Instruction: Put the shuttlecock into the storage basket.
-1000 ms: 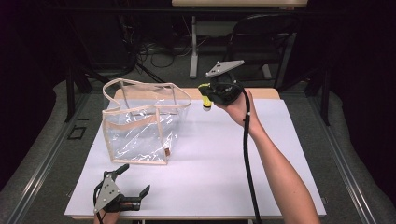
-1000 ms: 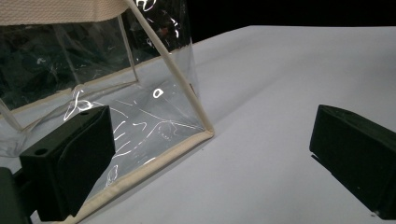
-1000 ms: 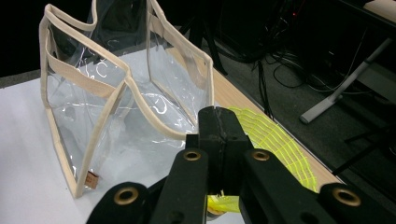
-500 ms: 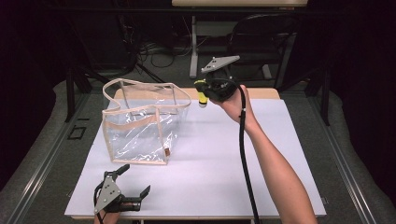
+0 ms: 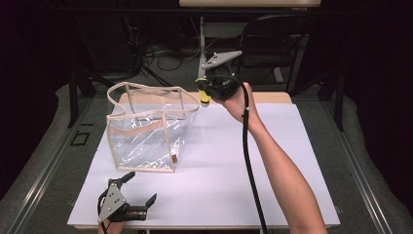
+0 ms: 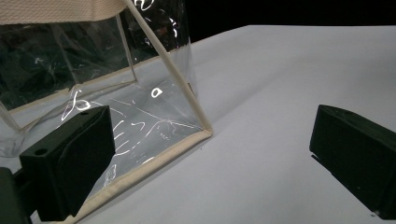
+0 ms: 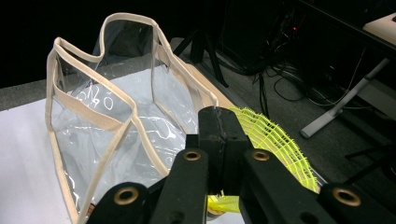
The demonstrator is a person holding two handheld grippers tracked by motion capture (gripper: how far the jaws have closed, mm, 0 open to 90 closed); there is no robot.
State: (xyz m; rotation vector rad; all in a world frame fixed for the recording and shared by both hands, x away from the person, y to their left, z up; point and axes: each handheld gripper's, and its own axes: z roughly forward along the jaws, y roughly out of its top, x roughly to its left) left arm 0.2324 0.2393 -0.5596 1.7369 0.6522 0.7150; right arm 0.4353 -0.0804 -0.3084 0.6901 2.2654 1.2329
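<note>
Right tongs (image 5: 203,92), clamped on yellow mesh (image 7: 273,137), hold it raised beside the open clear bag (image 5: 146,129) on the tabletop (image 5: 292,161), apparently for insertion; left tongs (image 5: 141,187) rest apart, empty.

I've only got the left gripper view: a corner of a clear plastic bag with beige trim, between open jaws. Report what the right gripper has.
Observer: The right gripper is shut on a yellow plastic mesh net.
Operator: Now say where it is.
Observer: In the high view it is held up above the table, beside the far right corner of the beige-trimmed clear plastic bag, outside the bag's open top.
</note>
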